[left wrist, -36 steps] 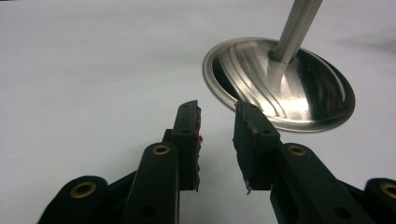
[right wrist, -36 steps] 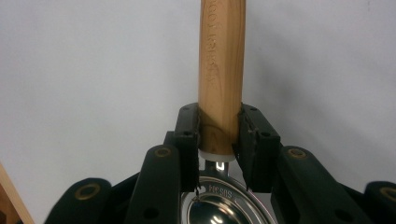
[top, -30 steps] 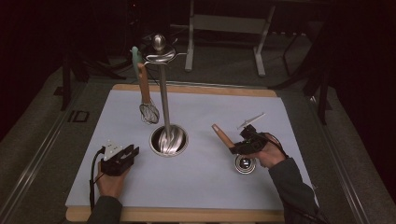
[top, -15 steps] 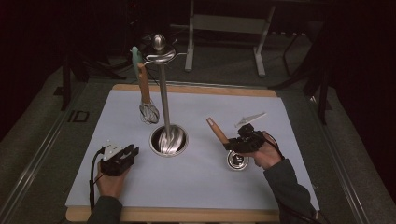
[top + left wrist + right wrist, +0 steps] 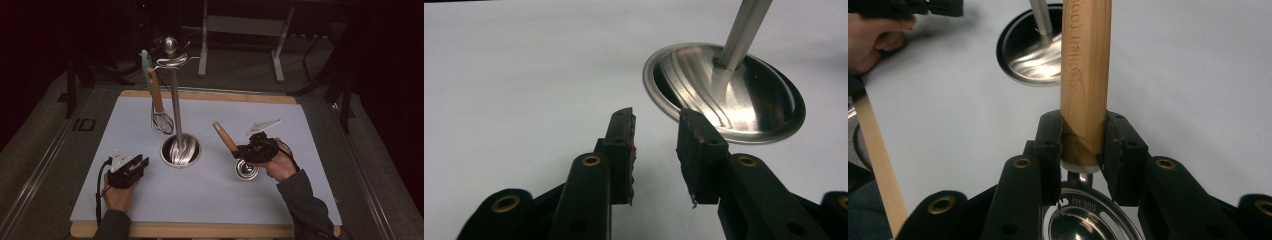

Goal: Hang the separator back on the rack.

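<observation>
My right gripper is shut on the lower end of a spoon's wooden handle. The handle slants up and to the left. The spoon's slotted metal bowl hangs just over the white mat. Left of it stands a metal utensil stand on a round base. A whisk with a wooden handle hangs from the stand's top. My left gripper rests on the mat left of the base; its jaws have just been opening, with nothing between them.
The white mat lies on a wooden board whose edge shows at the back and front. Dark floor and a grey frame lie beyond the board. The person's left hand shows at the top left of the right gripper view.
My right gripper has carried the spoon a little left toward the stand and slightly upward. The left hand has stayed where it was.
</observation>
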Motion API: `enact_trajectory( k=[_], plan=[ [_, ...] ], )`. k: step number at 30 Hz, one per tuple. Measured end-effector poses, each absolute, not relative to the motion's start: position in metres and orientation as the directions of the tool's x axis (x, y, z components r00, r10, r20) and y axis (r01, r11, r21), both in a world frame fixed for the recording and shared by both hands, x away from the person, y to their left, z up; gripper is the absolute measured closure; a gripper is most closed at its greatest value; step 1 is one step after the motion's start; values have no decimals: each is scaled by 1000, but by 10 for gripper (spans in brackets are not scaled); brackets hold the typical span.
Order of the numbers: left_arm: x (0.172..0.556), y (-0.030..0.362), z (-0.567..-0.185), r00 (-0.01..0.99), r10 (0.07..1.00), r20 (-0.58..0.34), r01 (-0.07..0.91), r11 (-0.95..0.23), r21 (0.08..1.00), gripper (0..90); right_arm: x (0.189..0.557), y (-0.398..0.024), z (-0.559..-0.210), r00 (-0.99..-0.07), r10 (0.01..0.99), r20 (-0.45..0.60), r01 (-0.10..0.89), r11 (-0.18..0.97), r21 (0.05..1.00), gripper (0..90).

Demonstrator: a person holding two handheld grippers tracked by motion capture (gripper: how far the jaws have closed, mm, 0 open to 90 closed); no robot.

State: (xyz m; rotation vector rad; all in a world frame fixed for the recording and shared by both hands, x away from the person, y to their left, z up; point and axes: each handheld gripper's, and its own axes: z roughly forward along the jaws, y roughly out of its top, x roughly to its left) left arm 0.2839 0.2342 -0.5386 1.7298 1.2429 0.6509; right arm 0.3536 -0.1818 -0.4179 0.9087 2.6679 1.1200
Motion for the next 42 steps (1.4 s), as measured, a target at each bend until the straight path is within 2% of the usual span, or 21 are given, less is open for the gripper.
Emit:
enact_trajectory(
  k=[13, 42],
  plan=[
    [284, 234, -539, 349, 934, -75, 470, -105, 877, 630, 350, -168, -408, -820, 559, 125, 459, 509, 728, 711],
    [284, 233, -539, 347, 935, -67, 467, -111, 877, 609, 338, -149, -384, -837, 537, 108, 376, 420, 826, 711]
  ],
)
